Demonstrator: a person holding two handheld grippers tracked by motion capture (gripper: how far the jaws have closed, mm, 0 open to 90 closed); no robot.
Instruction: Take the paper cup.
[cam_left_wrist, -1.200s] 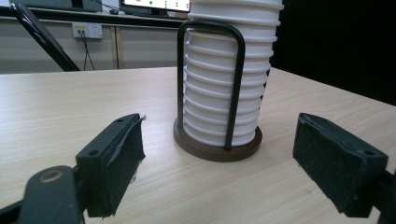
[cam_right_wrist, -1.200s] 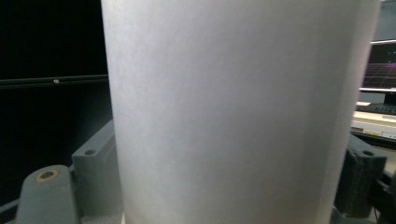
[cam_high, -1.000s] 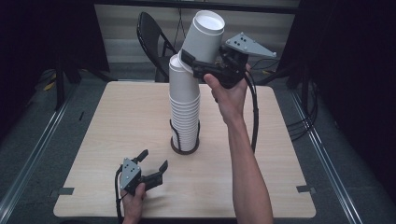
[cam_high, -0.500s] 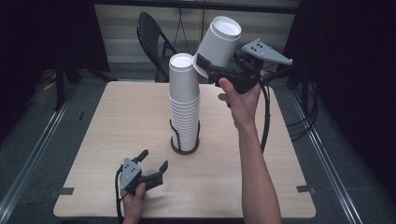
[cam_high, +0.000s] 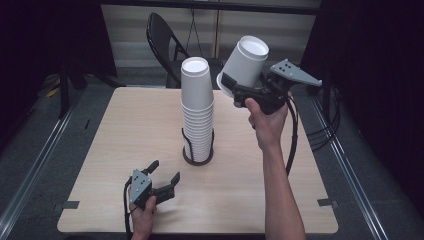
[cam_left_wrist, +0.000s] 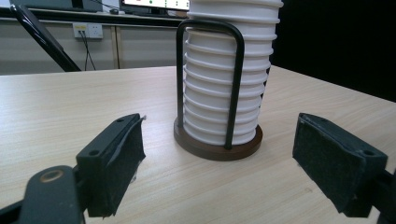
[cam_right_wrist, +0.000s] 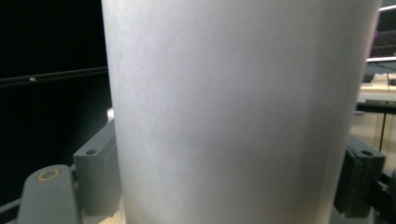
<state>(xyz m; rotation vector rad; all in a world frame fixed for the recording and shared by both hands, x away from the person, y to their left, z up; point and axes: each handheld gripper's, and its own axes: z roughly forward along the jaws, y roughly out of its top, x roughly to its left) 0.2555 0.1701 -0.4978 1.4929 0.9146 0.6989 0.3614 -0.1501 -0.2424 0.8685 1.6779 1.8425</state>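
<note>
Clamped low across its wall by the right tool (cam_high: 239, 86), the light, crushable white paper cup (cam_high: 245, 64) wants gentle pressure; the left tool (cam_high: 161, 181) rests apart.

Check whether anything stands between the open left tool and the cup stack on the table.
Nothing visible does. The left tool faces the cup stack across bare table. The holder's black wire loop runs up the stack's near side, part of the rack.
</note>
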